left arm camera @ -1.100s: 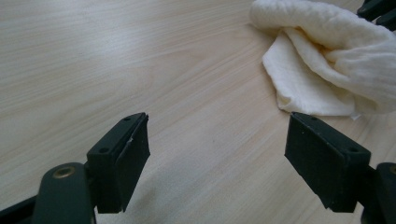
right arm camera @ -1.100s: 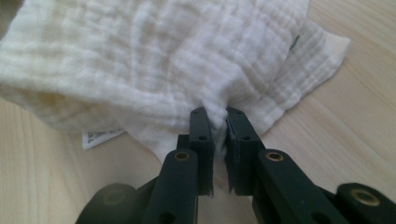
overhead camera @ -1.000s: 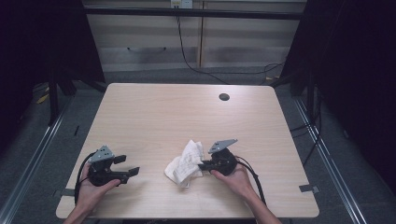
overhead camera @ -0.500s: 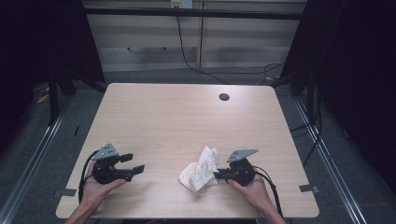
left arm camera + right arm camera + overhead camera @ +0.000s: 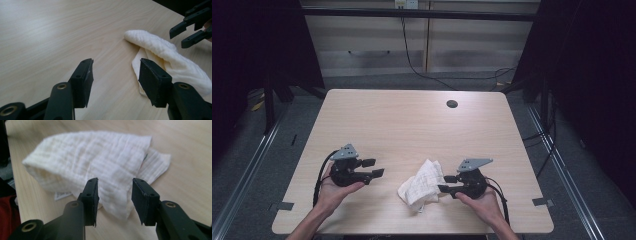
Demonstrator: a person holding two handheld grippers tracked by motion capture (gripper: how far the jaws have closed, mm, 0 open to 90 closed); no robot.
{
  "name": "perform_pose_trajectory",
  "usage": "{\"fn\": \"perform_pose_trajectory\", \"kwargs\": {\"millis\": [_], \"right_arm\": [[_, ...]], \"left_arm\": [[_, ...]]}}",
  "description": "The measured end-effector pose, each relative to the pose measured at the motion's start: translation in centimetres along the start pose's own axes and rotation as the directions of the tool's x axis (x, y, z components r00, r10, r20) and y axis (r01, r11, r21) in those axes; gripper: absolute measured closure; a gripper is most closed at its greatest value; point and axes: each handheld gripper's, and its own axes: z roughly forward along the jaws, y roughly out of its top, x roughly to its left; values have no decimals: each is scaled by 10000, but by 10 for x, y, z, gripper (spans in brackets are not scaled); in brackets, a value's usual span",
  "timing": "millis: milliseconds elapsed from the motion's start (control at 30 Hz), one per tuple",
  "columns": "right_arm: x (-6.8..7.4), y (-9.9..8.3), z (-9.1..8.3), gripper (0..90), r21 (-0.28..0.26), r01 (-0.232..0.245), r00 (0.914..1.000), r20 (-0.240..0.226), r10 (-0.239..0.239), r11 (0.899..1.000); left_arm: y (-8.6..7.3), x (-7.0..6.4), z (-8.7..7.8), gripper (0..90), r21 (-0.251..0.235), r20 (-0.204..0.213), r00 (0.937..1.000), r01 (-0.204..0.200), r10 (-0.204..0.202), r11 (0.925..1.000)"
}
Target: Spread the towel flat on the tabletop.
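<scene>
Both grippers are sitting open over the table (image 5: 377, 115) near its front edge, neither one holding anything. Right gripper (image 5: 445, 183) is pointing at the white cloth (image 5: 422, 184), jaws parted a moderate width, tips just at the cloth's near edge; in the right gripper view the fabric (image 5: 95, 160) is lying bunched ahead of the jaws, not between them. Left gripper (image 5: 375, 167) is resting well to the left of the cloth, jaws wide apart and pointing toward it.

Change noted: over the last second the cloth has been dragged rightward and toward the person along with the right gripper, and that gripper is now released from it. The left gripper has shifted slightly right too.

Judgement: cloth is repositioned, still crumpled and folded over itself; any spreading or folding is not yet begun, and a fresh grasp looks needed.
</scene>
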Motion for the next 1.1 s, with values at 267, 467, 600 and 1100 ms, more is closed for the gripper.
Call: {"fn": "perform_pose_trajectory", "kwargs": {"millis": [267,467,600,1100], "right_arm": [[-38,18,12,687,-305,-196,9966,798,220,9993],[-56,31,43,656,-151,-420,9974,581,428,9990],[-61,32,58,620,55,-467,9977,492,463,9989],[-52,29,68,888,556,55,9963,855,-103,9984]], "left_arm": [[-13,-15,33,595,821,690,9975,-221,165,9964],[-22,-22,45,642,1167,1184,9924,-463,324,9921],[-26,-31,55,635,1479,1381,9886,-798,593,9858],[-32,-34,61,774,1931,1232,9854,-1401,1177,9711]]}}
